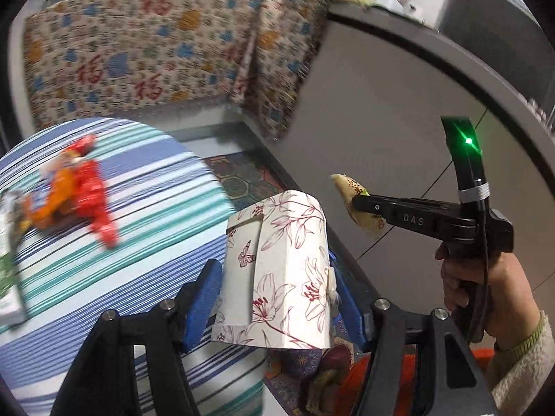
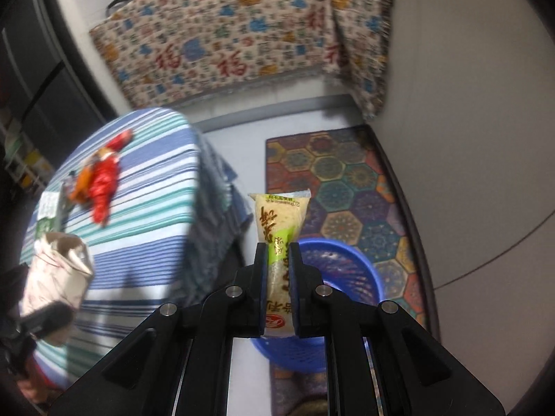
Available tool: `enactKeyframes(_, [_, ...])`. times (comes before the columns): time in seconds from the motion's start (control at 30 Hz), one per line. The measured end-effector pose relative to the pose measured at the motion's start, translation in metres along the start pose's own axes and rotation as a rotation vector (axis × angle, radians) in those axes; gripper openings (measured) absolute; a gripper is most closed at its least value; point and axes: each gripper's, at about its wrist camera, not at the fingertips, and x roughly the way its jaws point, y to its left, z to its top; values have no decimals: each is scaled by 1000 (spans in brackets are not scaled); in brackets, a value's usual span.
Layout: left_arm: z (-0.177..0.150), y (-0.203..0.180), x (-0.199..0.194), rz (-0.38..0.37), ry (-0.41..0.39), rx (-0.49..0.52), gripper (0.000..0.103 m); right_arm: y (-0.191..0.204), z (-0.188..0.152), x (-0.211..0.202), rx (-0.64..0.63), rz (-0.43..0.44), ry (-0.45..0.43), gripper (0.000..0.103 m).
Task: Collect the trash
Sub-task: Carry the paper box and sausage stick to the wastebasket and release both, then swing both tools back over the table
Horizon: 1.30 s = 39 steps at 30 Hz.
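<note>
My left gripper (image 1: 274, 270) is shut on a white floral paper box (image 1: 277, 263), held beside the striped table's edge; the box also shows in the right wrist view (image 2: 55, 277). My right gripper (image 2: 277, 253) is shut on a yellow-green snack wrapper (image 2: 279, 222) and holds it above a blue plastic basket (image 2: 347, 277) on the floor. The wrapper shows in the left wrist view (image 1: 353, 197) at the right gripper's tip. Red and orange wrappers (image 1: 83, 194) lie on the striped tablecloth (image 1: 104, 277); they also show in the right wrist view (image 2: 100, 180).
A patterned hexagon rug (image 2: 347, 173) lies under the basket. A sofa with a printed cover (image 1: 156, 52) stands behind. A green-and-white packet (image 2: 47, 211) lies on the table's left side. Grey floor lies to the right.
</note>
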Motion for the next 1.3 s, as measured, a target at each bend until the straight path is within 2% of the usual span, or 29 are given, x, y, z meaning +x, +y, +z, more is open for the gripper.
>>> enactKeyframes(0.17, [7,-31,48,39,16,79,65,-37,-12,15,65,10,10,10])
enactKeyframes(0.43, [4,-47,115,27,68,60,66,-65,-10,22,127,30,0,10])
enactKeyframes(0.77, [-4,-60,154,56,93,87,67,-80,-5,30,162,39,1,11])
enactKeyframes(0.8, [-5,-61,158,52,91,89,70,-81,-5,30,165,40,1,11])
enactKeyframes(0.9, [-5,-65,170,57,99,111,75,-83,-4,32,173,45,-2,18])
enactKeyframes(0.97, [-5,-67,178,55,102,125,76,-84,-4,33,178,43,-12,36])
enactKeyframes(1.07, [-3,-65,180,51,95,113,76,-90,-4,27,202,36,-38,46])
enactKeyframes(1.2, [2,-62,163,50,60,76,76,-93,-2,14,212,-3,-95,62])
enactKeyframes(1.3, [5,-58,129,30,14,50,76,-90,0,6,192,-52,-132,79])
